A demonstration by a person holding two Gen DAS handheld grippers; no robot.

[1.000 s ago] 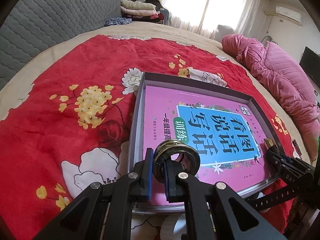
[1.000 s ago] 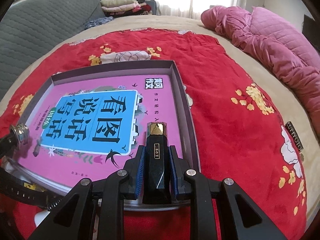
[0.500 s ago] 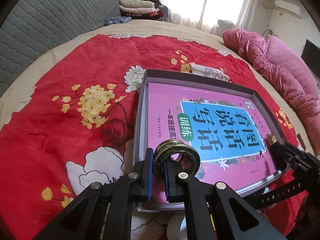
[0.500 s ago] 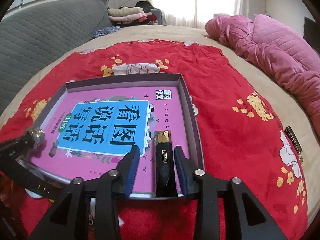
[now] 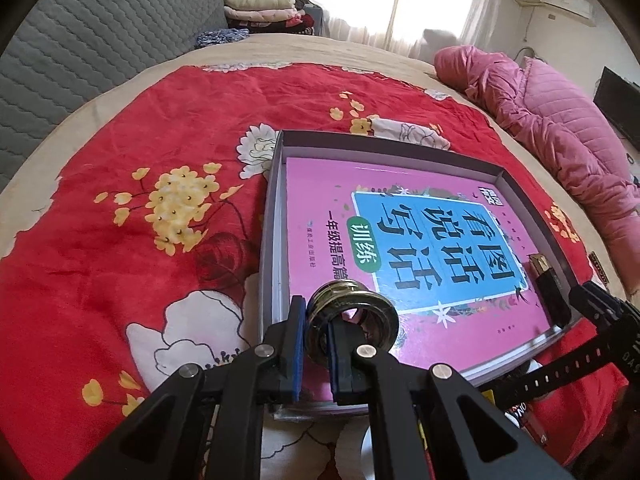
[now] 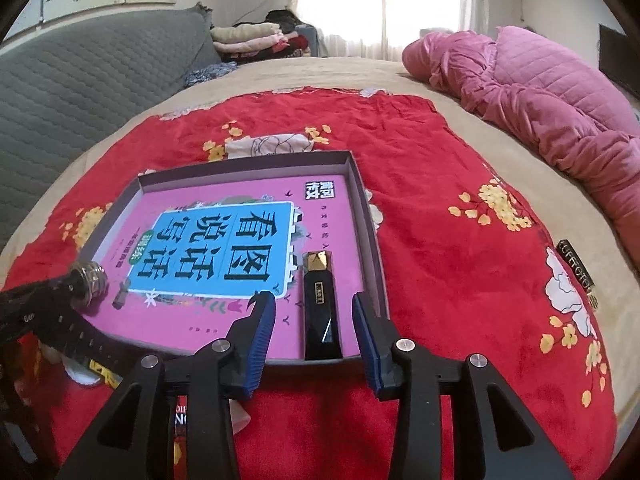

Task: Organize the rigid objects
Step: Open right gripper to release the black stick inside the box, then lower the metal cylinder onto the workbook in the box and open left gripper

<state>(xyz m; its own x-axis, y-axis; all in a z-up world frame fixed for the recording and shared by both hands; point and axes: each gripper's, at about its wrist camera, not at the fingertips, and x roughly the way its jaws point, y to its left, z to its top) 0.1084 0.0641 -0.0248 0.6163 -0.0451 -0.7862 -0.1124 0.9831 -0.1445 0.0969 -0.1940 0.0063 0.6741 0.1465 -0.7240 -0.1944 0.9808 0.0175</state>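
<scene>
A shallow grey box (image 5: 276, 184) (image 6: 368, 216) lies on the red floral blanket and holds a pink book (image 5: 344, 208) (image 6: 224, 320). My left gripper (image 5: 316, 320) is shut on a metal ring (image 5: 356, 316), held over the box's near left corner; the ring also shows in the right wrist view (image 6: 90, 278). A black stick with a gold cap (image 6: 320, 312) (image 5: 548, 280) lies in the box along its right wall. My right gripper (image 6: 314, 316) is open, pulled back, its fingers either side of the stick's near end without touching it.
A pink quilted coat (image 6: 540, 96) lies at the right on the bed. A grey padded headboard (image 5: 88, 40) stands at the left. Folded clothes (image 6: 256, 40) are stacked at the far end. A small black-and-gold item (image 6: 576, 272) lies on the blanket to the right.
My right gripper has opened, let go of the black stick in the box and drawn back. My left gripper still holds the ring and has barely shifted.
</scene>
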